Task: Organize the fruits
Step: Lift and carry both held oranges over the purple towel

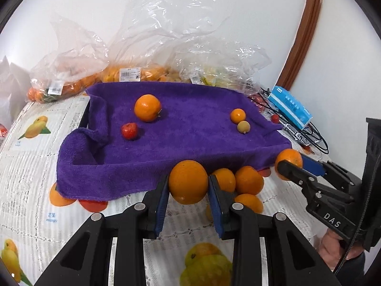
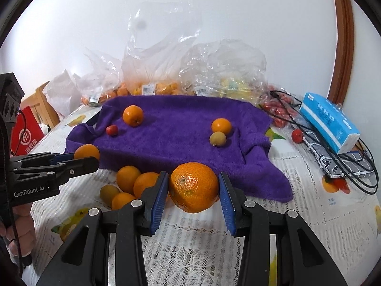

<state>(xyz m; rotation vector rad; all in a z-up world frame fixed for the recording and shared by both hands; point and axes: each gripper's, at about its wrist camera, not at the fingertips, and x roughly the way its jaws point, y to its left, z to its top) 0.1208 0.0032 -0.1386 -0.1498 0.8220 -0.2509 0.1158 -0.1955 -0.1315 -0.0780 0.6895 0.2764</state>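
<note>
A purple towel [image 1: 190, 143] lies spread over a tray on the table. On it rest an orange [image 1: 147, 107], a small red fruit [image 1: 129, 131], a small orange [image 1: 238, 115] and a small tan fruit [image 1: 244, 126]. My left gripper [image 1: 188, 186] is shut on an orange [image 1: 188, 178] just in front of the towel's near edge. My right gripper [image 2: 194, 186] is shut on a larger orange [image 2: 194, 187], also before the towel. Each gripper shows in the other's view: the right gripper [image 1: 291, 164] and the left gripper [image 2: 85, 157]. A few loose oranges [image 2: 128, 178] and a greenish fruit [image 2: 109, 193] lie between them.
Clear plastic bags of fruit [image 2: 154, 76] line the wall behind the towel. A blue tissue pack [image 2: 331, 121], black cables [image 2: 352, 166] and a loose red fruit [image 2: 297, 135] lie to the right. The tablecloth [image 2: 190, 250] is white lace with fruit prints. A person's hand [image 2: 21, 224] grips the left handle.
</note>
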